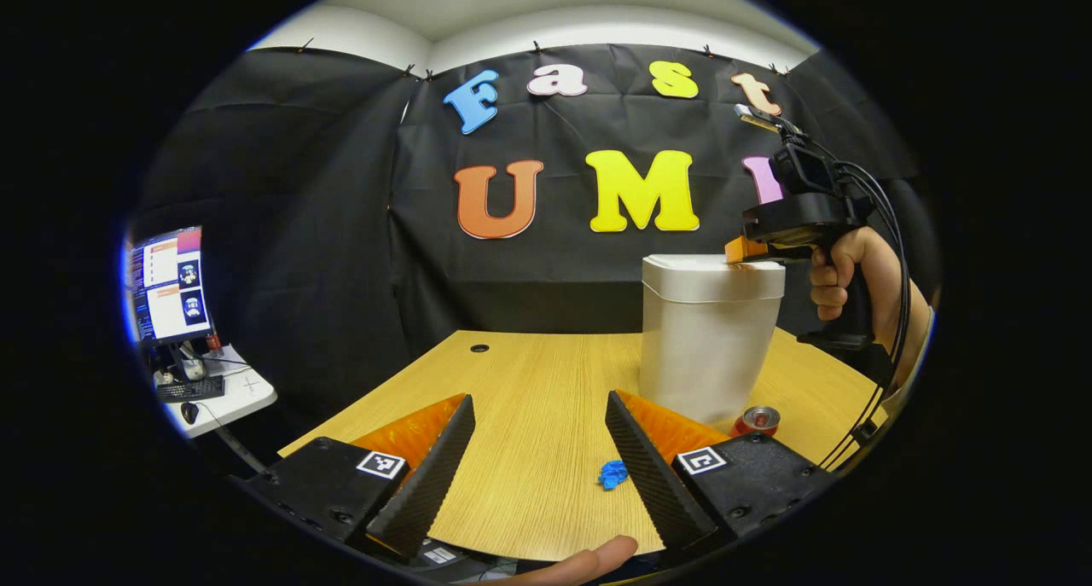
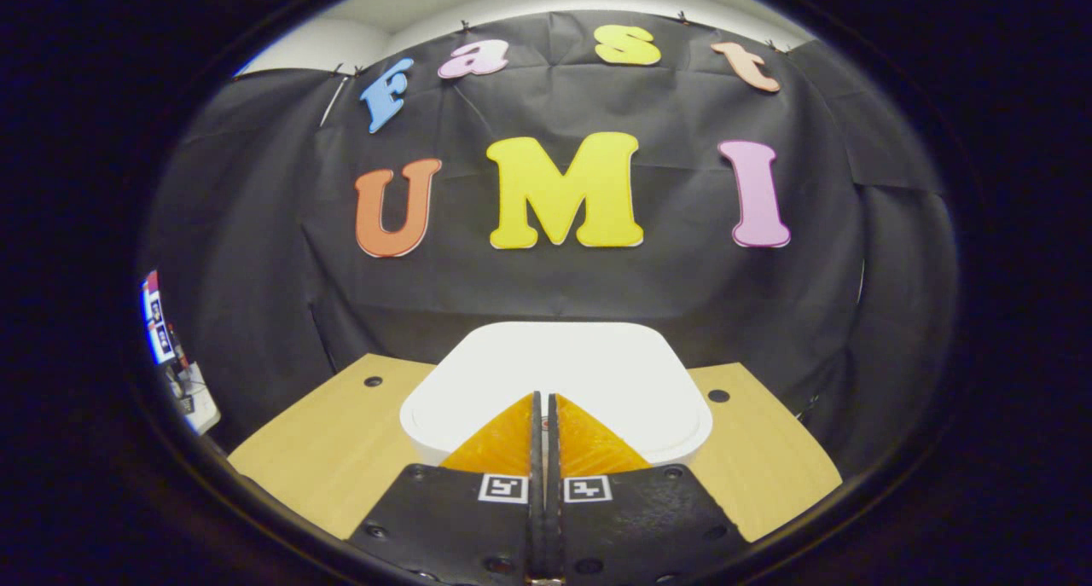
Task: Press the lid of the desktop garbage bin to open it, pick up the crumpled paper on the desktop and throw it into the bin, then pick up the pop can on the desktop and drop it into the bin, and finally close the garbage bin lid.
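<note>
Resting its tips over the near edge of the lid, the right gripper (image 2: 543, 398) had its two fingers pressed together with nothing between them, as the right gripper view showed. From the left gripper view the same tool (image 1: 740, 253) appeared farther off, held by a hand (image 1: 840, 279) wrapped around its dark pistol-style handle, its tip at the right rim of the lid; whether it actually pressed down on the lid I could not tell. The flat white plastic lid (image 2: 554, 364) lay closed on the tall white desktop garbage bin (image 1: 708, 347), which stood upright on the right half of the light wooden desktop (image 1: 529, 415).

The left gripper (image 1: 540, 411) hung low over the near edge of the desktop with its fingers spread wide and empty. A small blue piece of crumpled paper (image 1: 612, 474) lay on the wood just beside the inner face of its right finger (image 1: 648, 467), apparently not touched by it. A red pop can (image 1: 758, 420) with a silver top sat near the foot of the bin, on its right front side, partly hidden behind that same finger's mount.

Well off to the left, a lit computer monitor (image 1: 166, 283) stood on a small white side table (image 1: 230, 398) with a keyboard and mouse.
</note>
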Demonstrator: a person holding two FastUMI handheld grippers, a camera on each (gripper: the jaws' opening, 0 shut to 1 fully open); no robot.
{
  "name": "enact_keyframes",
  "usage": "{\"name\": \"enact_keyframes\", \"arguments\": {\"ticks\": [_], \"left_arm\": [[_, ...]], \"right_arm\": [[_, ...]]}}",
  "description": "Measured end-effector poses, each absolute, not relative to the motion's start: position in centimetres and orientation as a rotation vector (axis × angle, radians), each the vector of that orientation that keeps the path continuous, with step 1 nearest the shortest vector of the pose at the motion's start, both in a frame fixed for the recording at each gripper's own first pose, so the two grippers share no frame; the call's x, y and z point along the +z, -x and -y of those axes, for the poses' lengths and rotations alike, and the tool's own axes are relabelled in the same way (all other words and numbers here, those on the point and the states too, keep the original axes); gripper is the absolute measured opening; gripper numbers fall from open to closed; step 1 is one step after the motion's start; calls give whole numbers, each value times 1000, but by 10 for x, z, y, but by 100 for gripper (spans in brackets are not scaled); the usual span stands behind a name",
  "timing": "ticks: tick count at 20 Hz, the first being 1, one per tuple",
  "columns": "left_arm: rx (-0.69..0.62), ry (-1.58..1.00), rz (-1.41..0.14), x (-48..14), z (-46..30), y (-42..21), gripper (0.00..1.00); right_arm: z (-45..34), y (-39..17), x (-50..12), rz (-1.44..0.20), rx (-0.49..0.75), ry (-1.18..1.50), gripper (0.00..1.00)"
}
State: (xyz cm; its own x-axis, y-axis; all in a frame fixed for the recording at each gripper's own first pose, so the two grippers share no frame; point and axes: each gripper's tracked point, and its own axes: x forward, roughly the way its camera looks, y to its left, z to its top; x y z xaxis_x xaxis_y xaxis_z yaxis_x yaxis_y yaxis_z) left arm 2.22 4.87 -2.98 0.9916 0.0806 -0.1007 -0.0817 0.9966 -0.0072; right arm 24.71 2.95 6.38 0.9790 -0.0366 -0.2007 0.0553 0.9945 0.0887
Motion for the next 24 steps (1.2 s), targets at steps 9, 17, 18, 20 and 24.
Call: {"name": "enact_keyframes", "arguments": {"ticks": [9, 17, 18, 20, 24], "left_arm": [[108, 26, -134, -40, -63, -30, 99], [69, 6, -150, -48, -49, -38, 100], [62, -3, -159, -53, -46, -40, 100], [63, -27, -185, -62, -44, -44, 100], [38, -58, -206, -73, -30, -51, 99]], "right_arm": [[-26, -214, 71, -88, -36, -125, 12], [-25, -179, 79, -55, -30, -68, 30], [-26, -172, 80, -50, -23, -74, 31], [-29, -161, 77, -46, -7, -81, 37], [-22, -136, 72, -10, -32, 15, 53]]}}
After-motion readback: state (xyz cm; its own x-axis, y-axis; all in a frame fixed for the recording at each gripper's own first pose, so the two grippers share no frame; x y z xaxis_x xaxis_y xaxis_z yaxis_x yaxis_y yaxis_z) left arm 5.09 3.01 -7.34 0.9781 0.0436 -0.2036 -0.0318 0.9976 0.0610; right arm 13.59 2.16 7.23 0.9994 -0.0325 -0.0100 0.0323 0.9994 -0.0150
